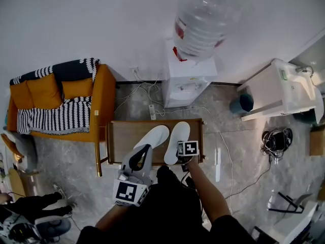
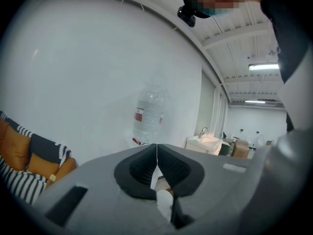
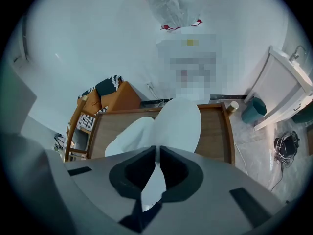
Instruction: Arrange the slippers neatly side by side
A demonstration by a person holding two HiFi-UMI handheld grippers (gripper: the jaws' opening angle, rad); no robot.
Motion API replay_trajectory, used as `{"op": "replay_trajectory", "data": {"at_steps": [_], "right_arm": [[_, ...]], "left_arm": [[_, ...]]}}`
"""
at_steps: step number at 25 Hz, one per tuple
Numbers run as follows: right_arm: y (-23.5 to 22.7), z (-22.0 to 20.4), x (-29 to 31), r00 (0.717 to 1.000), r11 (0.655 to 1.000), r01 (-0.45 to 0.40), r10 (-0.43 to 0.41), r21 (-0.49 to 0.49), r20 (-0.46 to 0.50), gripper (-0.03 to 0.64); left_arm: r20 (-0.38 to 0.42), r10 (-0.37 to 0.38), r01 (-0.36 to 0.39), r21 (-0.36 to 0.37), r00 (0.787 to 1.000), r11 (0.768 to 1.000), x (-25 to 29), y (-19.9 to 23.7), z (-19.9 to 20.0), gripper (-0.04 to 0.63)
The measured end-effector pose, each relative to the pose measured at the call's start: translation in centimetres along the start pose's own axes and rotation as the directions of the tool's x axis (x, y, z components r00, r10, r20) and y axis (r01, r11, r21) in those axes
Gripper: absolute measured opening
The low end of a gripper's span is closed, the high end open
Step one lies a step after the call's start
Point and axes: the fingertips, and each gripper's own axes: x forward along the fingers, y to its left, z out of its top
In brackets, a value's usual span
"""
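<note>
Two white slippers lie toes-away on a low wooden table (image 1: 118, 136). The left slipper (image 1: 153, 136) slants right and touches the right slipper (image 1: 177, 135). My right gripper (image 1: 183, 157) points steeply down at the right slipper's heel, under its marker cube. In the right gripper view its jaws (image 3: 156, 150) stand almost together with the right slipper (image 3: 180, 124) pinched at its near edge; the left slipper (image 3: 128, 136) lies partly under it. My left gripper (image 1: 146, 148) hovers nearer me, held level, shut (image 2: 157, 147) and holding nothing.
A water dispenser (image 1: 187, 83) with a big bottle stands behind the table. An orange sofa (image 1: 96, 93) with a striped throw is at the left. A power strip and cables (image 1: 152, 111) lie on the floor. A white sink cabinet (image 1: 284, 88) and bin (image 1: 245, 103) are at the right.
</note>
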Motion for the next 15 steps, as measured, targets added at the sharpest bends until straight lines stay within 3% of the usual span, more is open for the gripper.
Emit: {"op": "replay_trajectory", "data": {"at_steps": [11, 15], "right_arm": [[-1.5, -1.2, -0.5, 0.998, 0.985, 0.027, -0.036, -0.173, -0.054, 0.034], [-2.3, -1.8, 0.2, 0.996, 0.981, 0.026, -0.042, -0.194, -0.081, 0.032]], "left_arm": [[0.001, 0.021, -0.021, 0.001, 1.0, 1.0, -0.2, -0.5, 0.2, 0.018], [-0.006, 0.037, -0.037, -0.001, 0.999, 0.999, -0.5, -0.4, -0.1, 0.017]]}}
